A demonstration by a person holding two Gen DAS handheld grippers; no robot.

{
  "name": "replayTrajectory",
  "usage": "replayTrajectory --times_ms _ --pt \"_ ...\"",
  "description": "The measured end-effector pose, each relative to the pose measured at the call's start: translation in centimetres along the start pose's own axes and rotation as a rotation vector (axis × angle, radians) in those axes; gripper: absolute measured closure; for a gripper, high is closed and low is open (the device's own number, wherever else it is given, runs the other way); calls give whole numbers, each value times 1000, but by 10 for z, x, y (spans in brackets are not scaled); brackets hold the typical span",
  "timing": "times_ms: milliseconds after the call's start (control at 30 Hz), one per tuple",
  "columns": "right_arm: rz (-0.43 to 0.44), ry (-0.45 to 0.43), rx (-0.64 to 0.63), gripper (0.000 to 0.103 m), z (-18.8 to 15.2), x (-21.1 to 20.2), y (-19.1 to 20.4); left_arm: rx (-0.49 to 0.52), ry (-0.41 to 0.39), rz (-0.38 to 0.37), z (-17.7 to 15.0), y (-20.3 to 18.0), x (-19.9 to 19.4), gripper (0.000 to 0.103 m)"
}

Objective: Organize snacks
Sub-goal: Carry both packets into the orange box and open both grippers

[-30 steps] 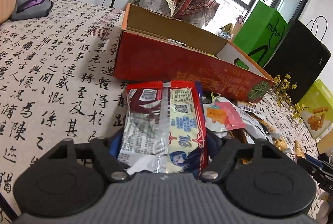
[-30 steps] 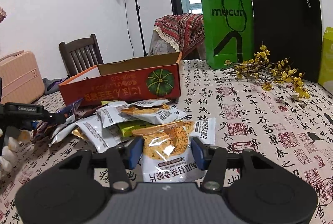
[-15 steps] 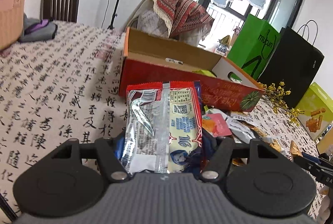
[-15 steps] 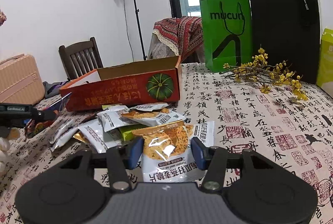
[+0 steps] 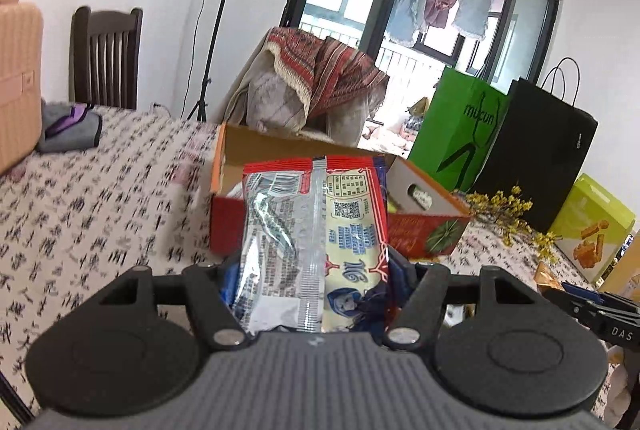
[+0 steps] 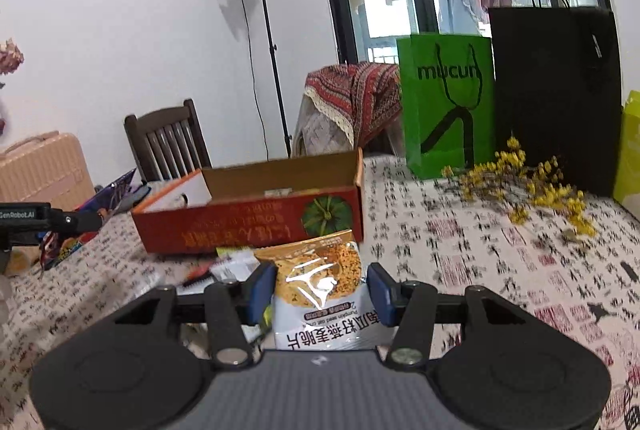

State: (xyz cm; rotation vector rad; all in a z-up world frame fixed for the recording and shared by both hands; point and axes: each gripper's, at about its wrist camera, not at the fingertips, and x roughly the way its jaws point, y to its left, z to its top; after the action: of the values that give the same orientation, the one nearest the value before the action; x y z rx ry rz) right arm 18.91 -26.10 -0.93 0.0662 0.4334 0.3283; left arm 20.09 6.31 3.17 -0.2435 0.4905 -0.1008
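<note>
Left claw (image 5: 316, 294) clamped on a red-edged packet (image 5: 316, 242), jaws fairly wide because the packet is wide; packet standing up out of the jaws, long axis pointing to 12 o'clock, straight along the fingers. Box (image 5: 304, 186) dead ahead at 12 in the left view, open top just beyond the packet's far edge, near red wall partly hidden behind it, long side running from 9 towards 3. Judged the nearer hand for the drop: packet already lined up with the box mouth, only a forward carry over the near wall left. Right claw (image 6: 320, 294) closed about halfway on an oat-crisp bag (image 6: 320, 290), blue pads (image 6: 262, 292) against its sides, bag lifted off the desk (image 6: 480, 262) with its long axis also at 12. Box (image 6: 256, 214) at 11 to 12 in the right view, near wall with the pumpkin print just past the bag's top. Loose packets (image 6: 236, 264) lying on the desk at 10, between this claw and the box. Left claw seen in the right view at 9 (image 6: 72, 220).
</note>
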Motion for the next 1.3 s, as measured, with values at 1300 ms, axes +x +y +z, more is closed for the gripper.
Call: replayTrajectory --times_ms 1300 --pt "-10 67 43 52 127 229 18 15 56 210 107 -15 185 35"
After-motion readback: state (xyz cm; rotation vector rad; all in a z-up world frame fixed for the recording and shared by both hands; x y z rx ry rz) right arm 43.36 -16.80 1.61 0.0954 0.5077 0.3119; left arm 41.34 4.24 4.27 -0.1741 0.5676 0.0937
